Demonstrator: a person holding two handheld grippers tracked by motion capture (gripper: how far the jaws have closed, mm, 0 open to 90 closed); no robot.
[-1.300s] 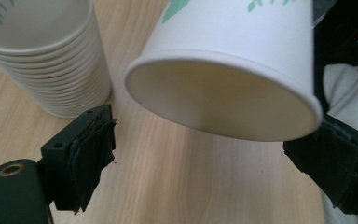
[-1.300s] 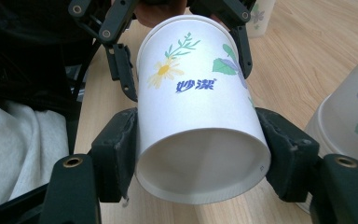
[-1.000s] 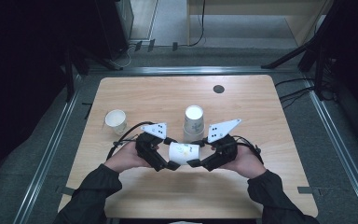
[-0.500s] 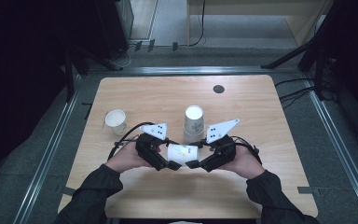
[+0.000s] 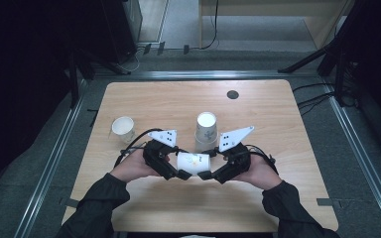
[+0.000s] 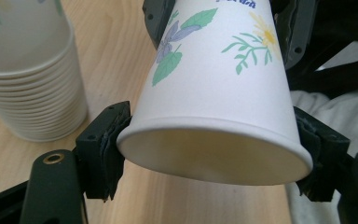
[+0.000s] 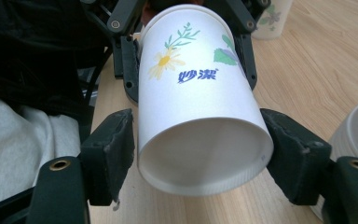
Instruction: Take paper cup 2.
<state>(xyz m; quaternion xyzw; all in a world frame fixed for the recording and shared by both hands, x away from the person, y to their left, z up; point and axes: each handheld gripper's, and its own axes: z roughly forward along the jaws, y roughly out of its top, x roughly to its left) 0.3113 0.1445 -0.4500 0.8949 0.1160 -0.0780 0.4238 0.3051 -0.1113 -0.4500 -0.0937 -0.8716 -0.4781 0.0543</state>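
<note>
A white paper cup [image 5: 193, 162] printed with flowers lies level between my two grippers above the table's front half. My left gripper [image 5: 181, 168] holds its mouth end: in the left gripper view both pads [image 6: 114, 140] press on the rim of the cup [image 6: 214, 93], after the jaws have just been closing. My right gripper [image 5: 207, 169] is at the base end. In the right gripper view its jaws have just been opening, and its pads [image 7: 116, 149] stand beside the base of the cup [image 7: 196, 102] without squeezing it.
A stack of upside-down paper cups [image 5: 206, 130] stands just behind the grippers, close to the held cup. A single upright cup [image 5: 123, 129] sits at the table's left. A small black disc [image 5: 232, 94] lies near the far edge. The wooden table [image 5: 287, 198] has metal rails around it.
Both hands and the cup stay in the same place in the high view. The jaw movement is too small to make out there.
</note>
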